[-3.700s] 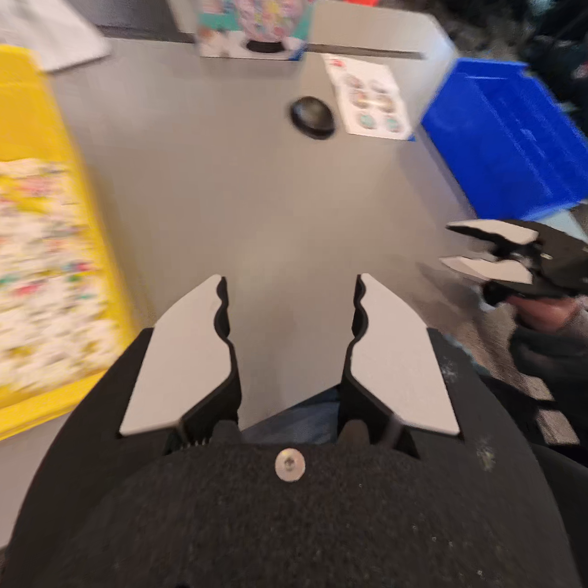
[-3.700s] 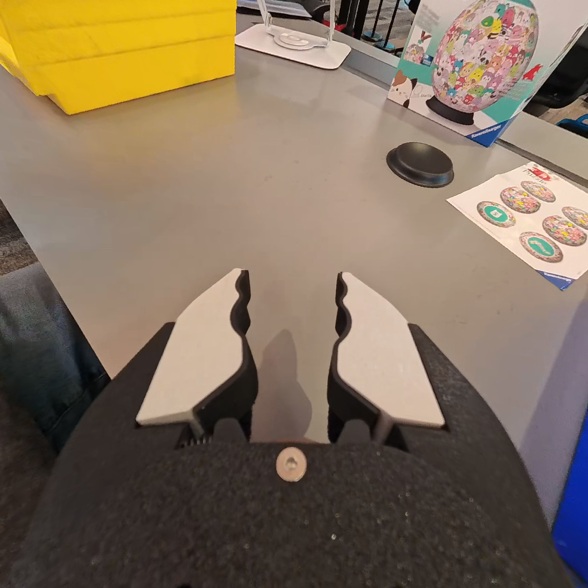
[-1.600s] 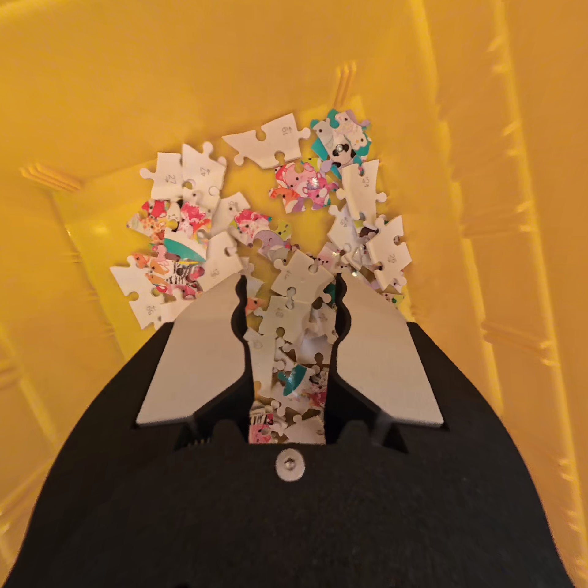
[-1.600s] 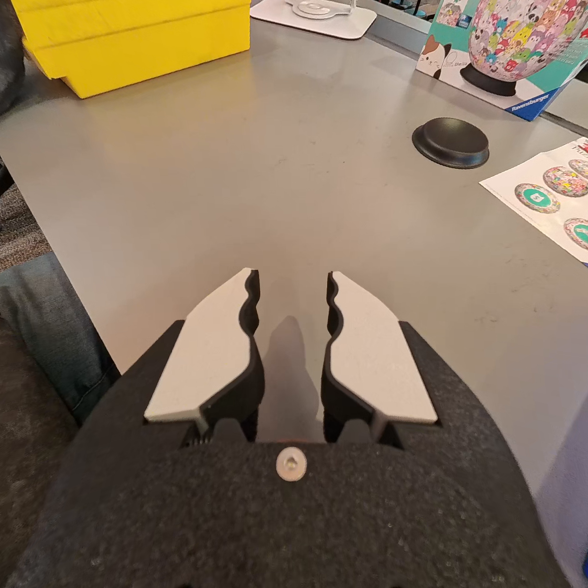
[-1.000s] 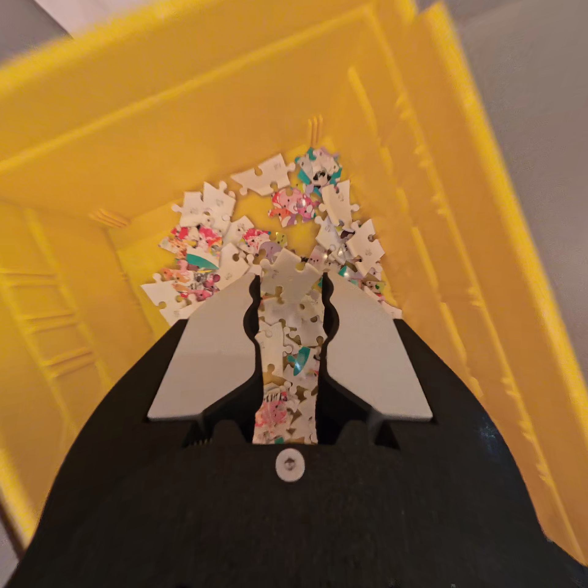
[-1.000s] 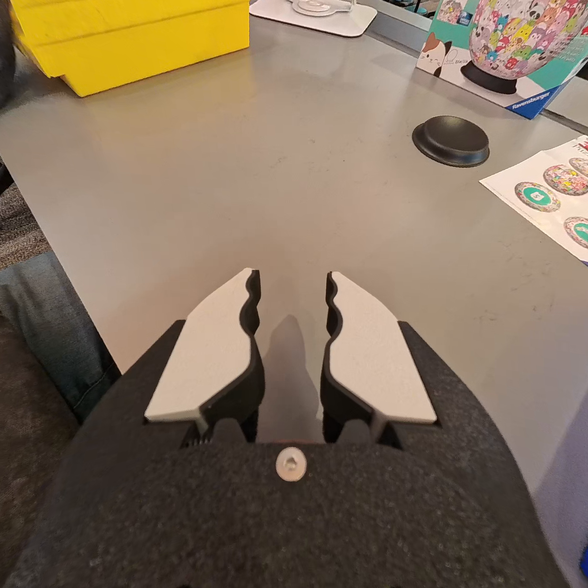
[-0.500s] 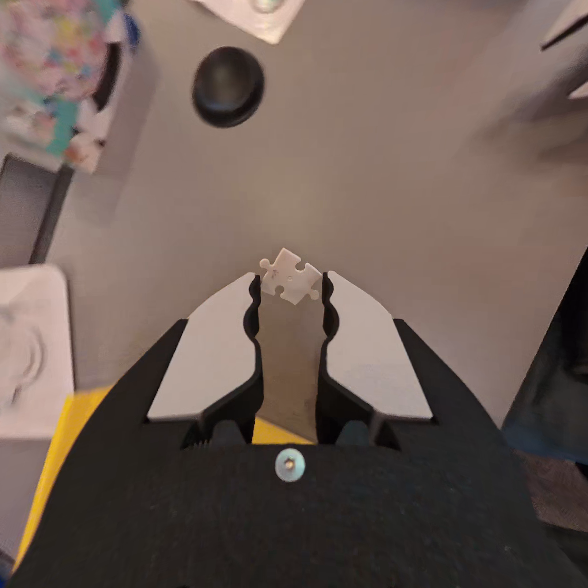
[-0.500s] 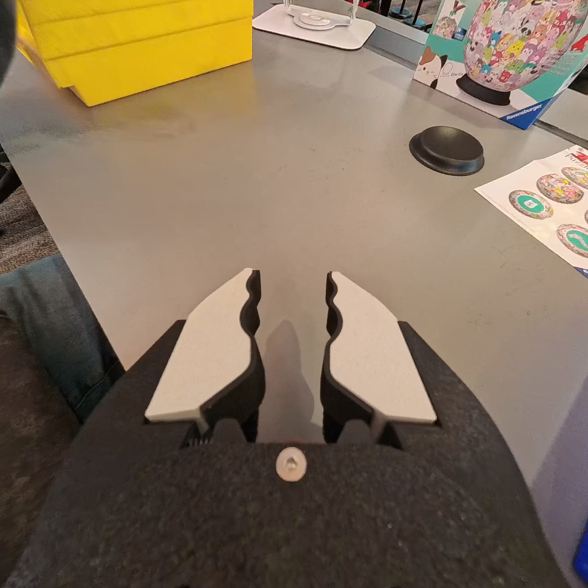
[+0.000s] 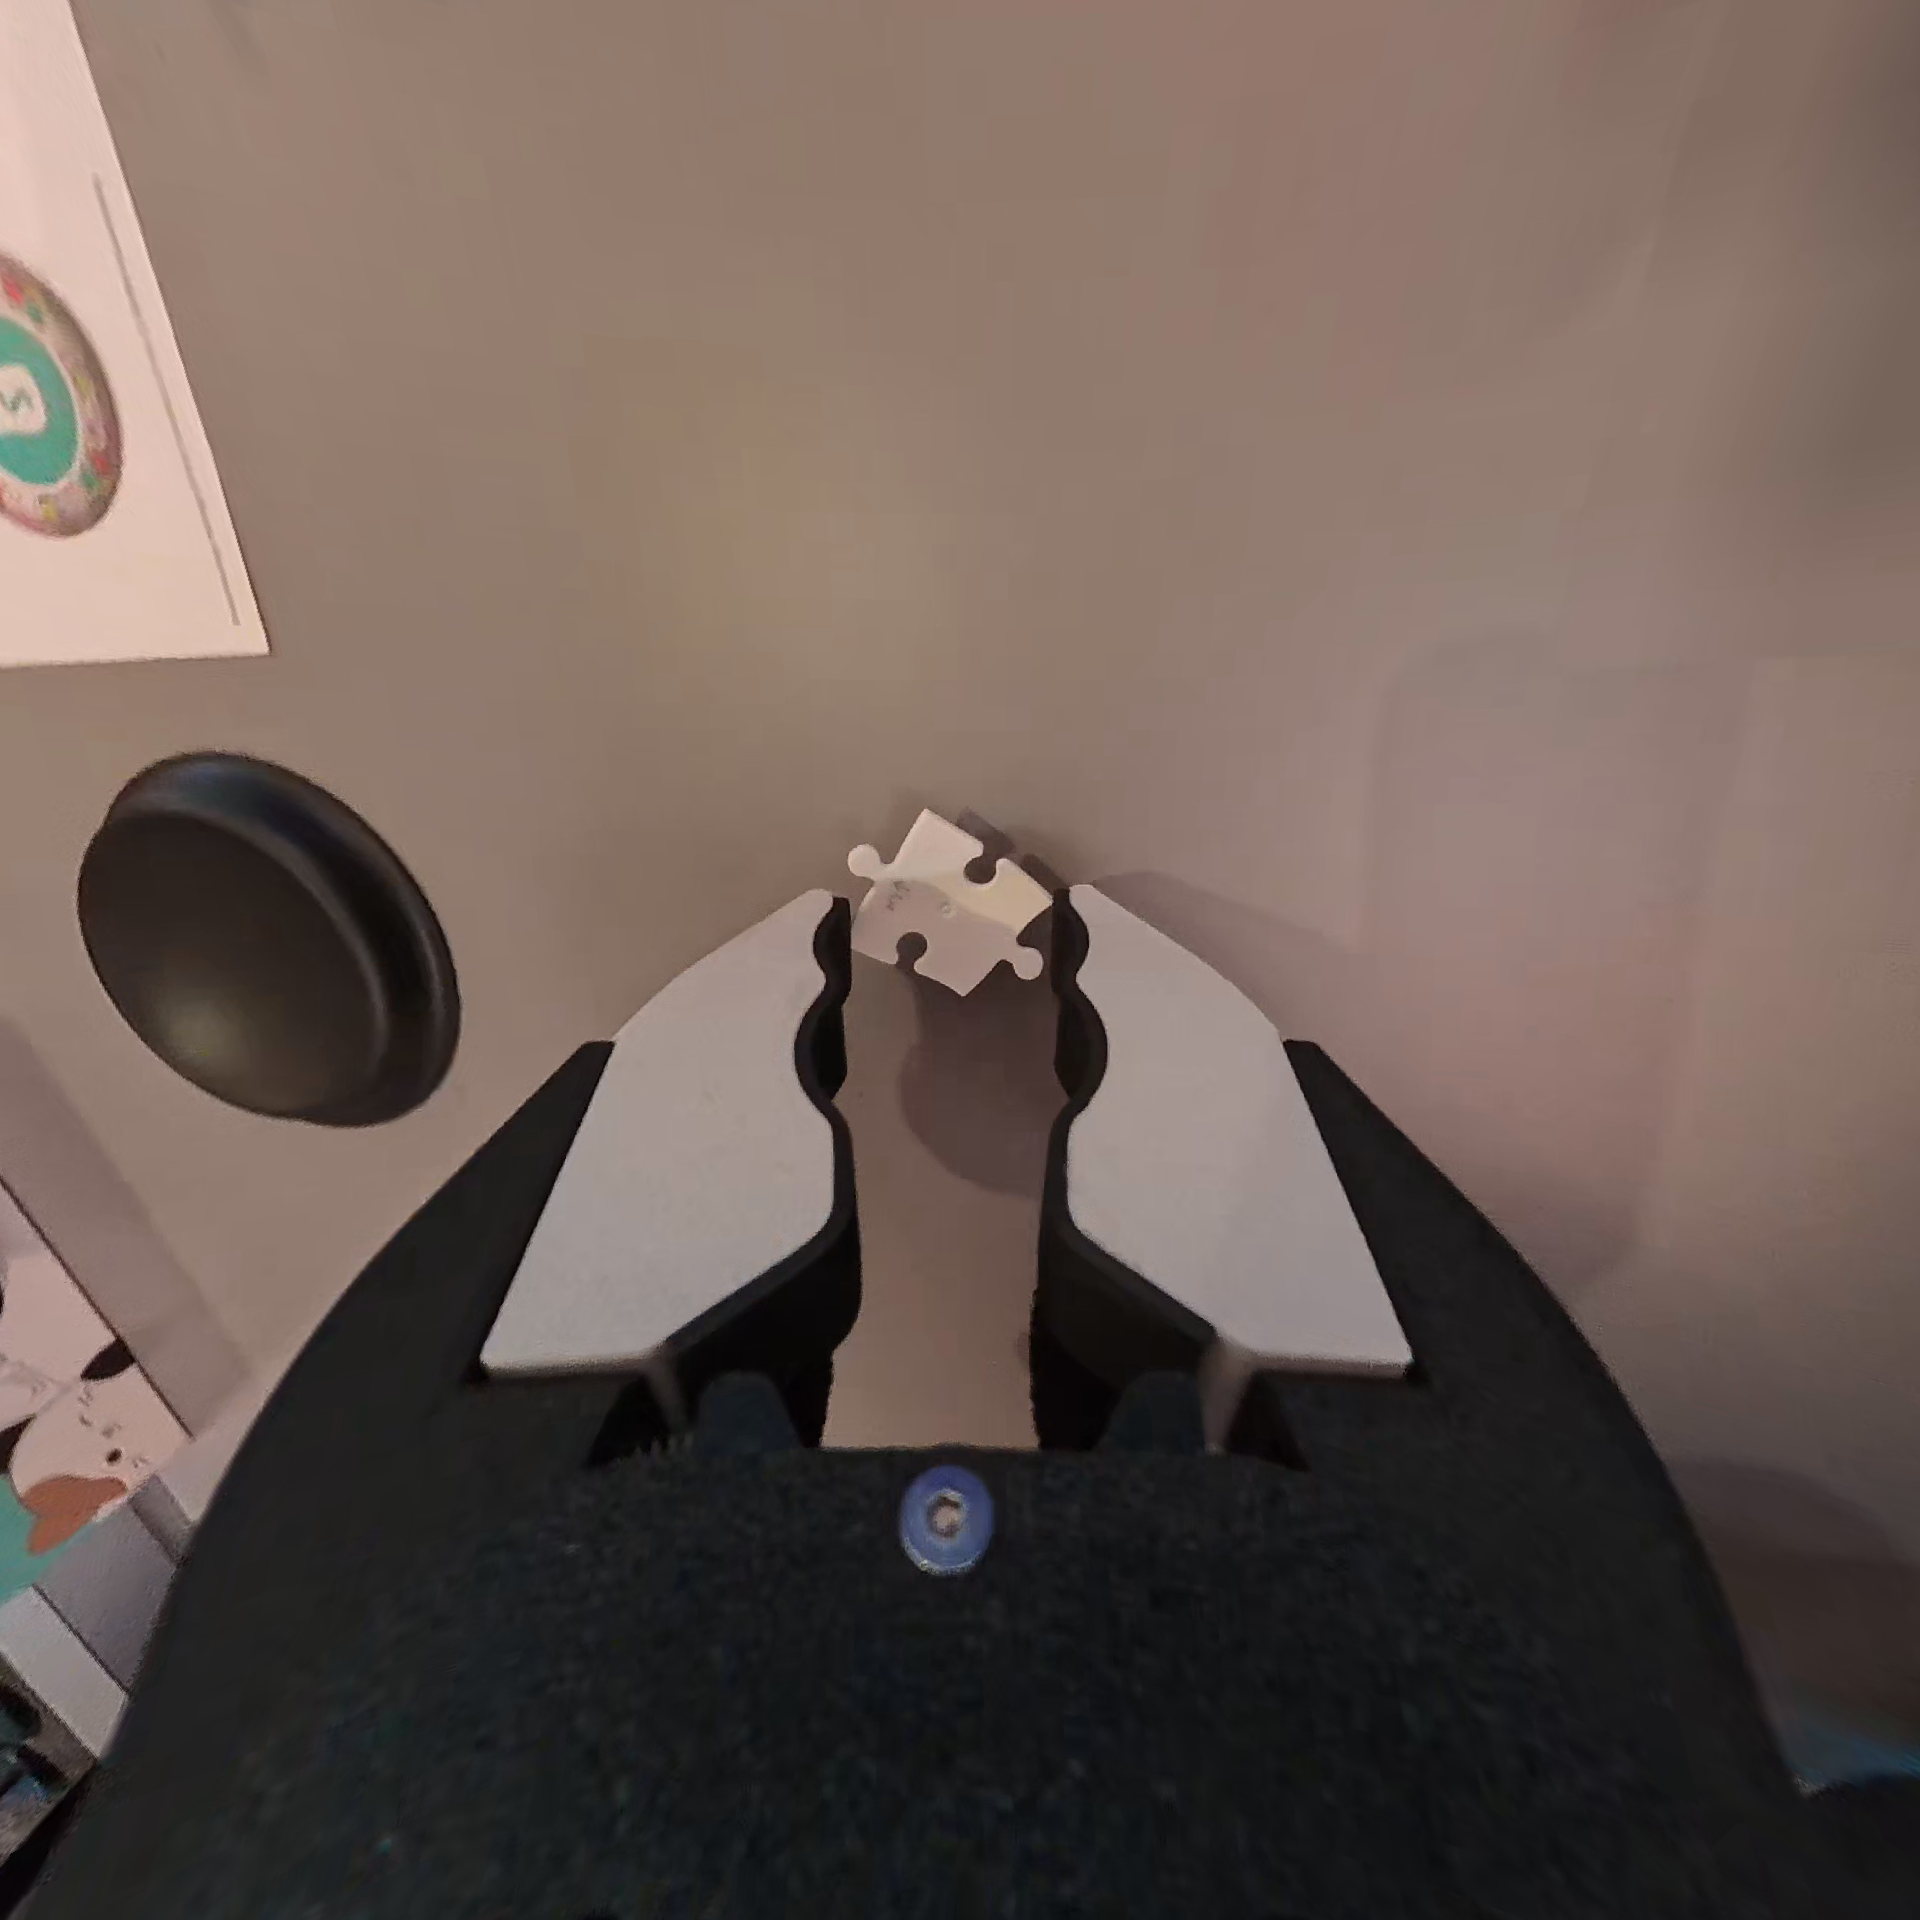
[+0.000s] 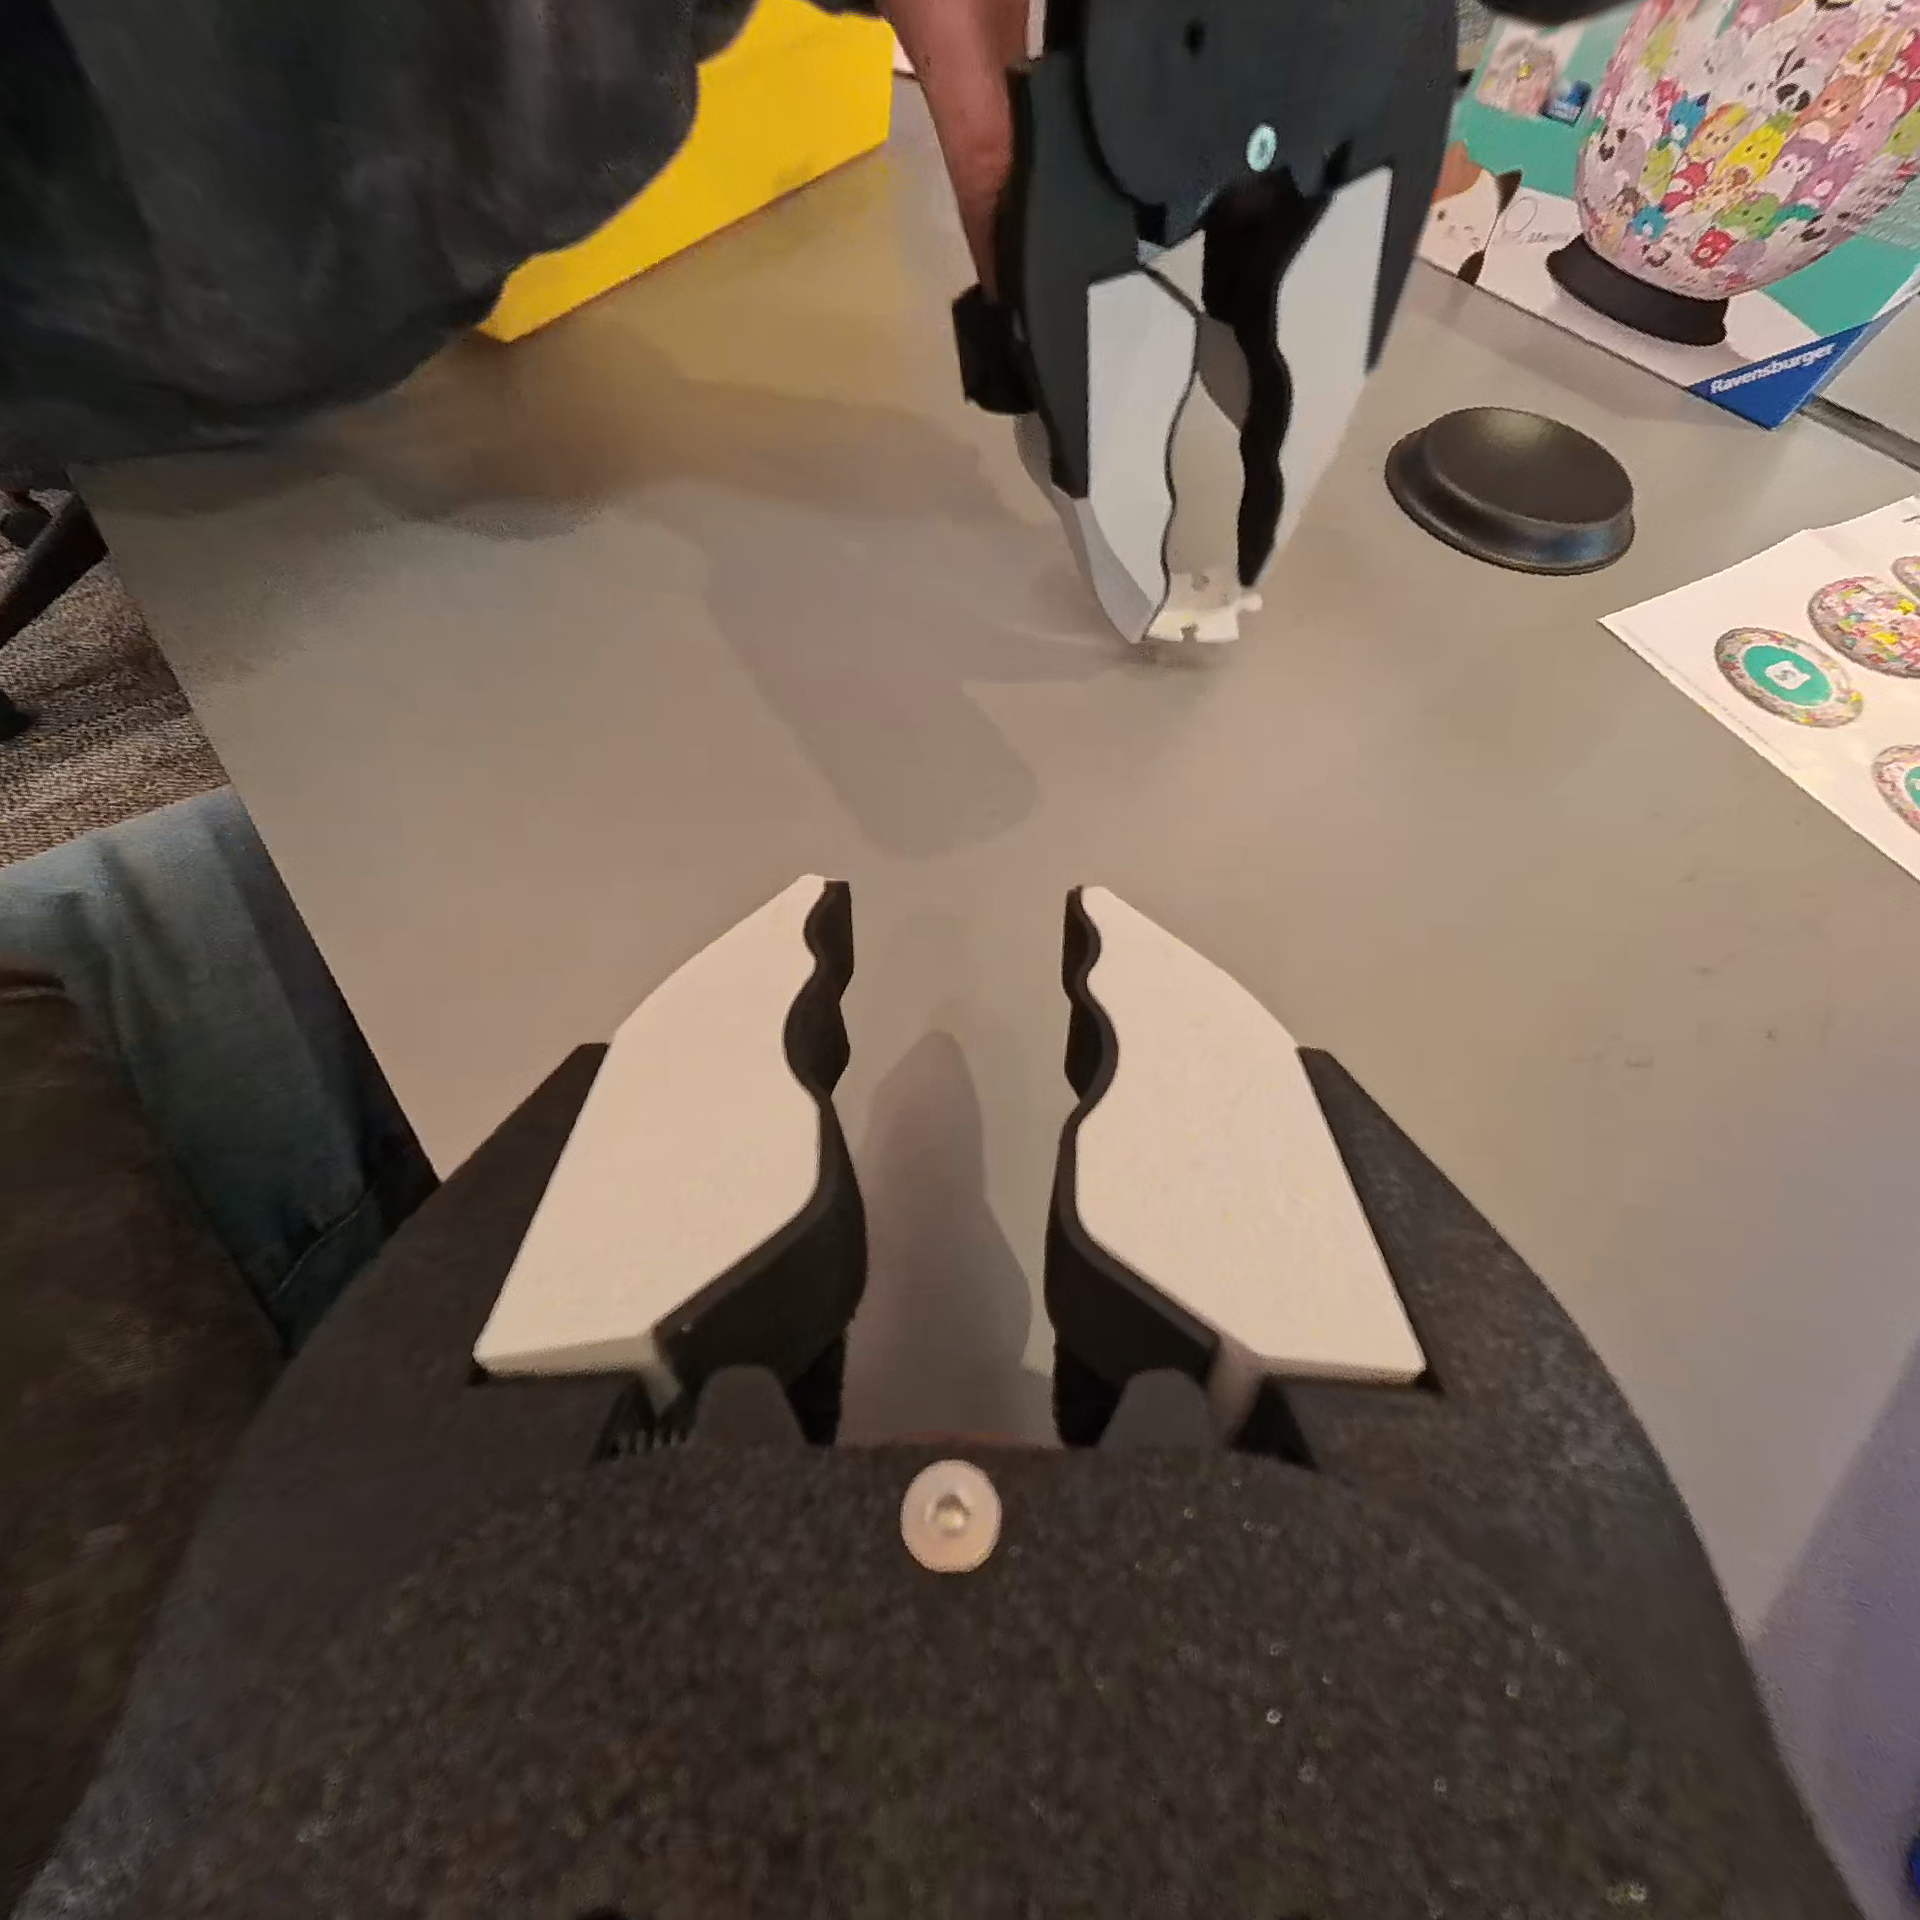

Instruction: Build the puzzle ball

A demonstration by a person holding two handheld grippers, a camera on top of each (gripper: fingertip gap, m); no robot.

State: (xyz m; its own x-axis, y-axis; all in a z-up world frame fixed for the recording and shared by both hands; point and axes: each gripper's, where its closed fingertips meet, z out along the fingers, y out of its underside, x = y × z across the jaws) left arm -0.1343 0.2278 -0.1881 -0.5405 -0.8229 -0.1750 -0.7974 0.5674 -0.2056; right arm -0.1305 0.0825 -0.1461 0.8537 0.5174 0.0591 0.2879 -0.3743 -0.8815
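Puzzle piece (image 9: 943,923), white side up, is gripped at the tips of the left gripper (image 9: 945,909), just above the grey desk (image 9: 1039,416). Only the right wrist view shows the yellow bin (image 10: 717,177); the right gripper (image 10: 958,906) is held with jaws parted and empty.
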